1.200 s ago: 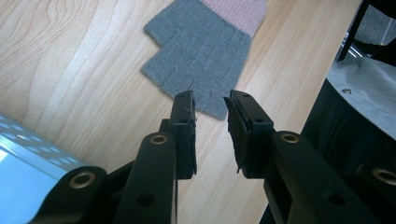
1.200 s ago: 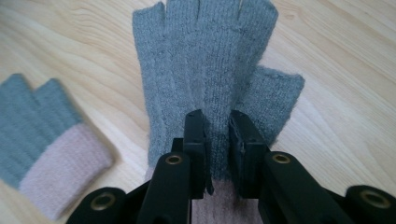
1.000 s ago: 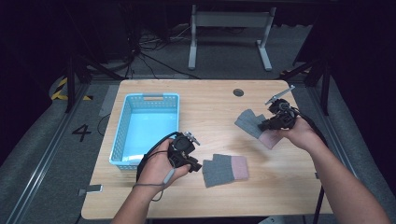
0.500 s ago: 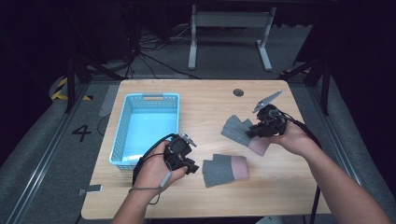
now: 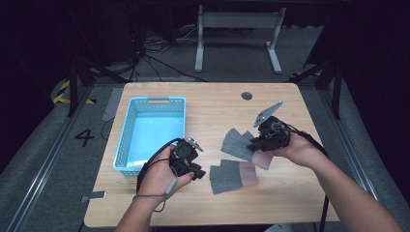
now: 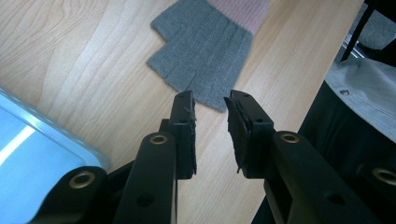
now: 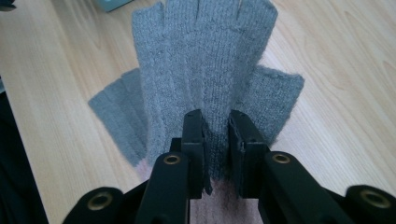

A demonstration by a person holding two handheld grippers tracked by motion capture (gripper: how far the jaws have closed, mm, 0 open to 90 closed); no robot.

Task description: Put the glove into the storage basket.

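Right tongs (image 7: pixel 215 140) clamped on a soft, light grey glove (image 7: pixel 205 60) near its pink cuff (limp knit, best pinched there), held right of the blue basket (image 5: pixel 126 145) over the counter (image 5: pixel 212 104); left tongs (image 6: pixel 210 122) apart, empty.

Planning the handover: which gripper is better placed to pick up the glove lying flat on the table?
Left: the left gripper hovers open at that glove; the right gripper holds the other glove.
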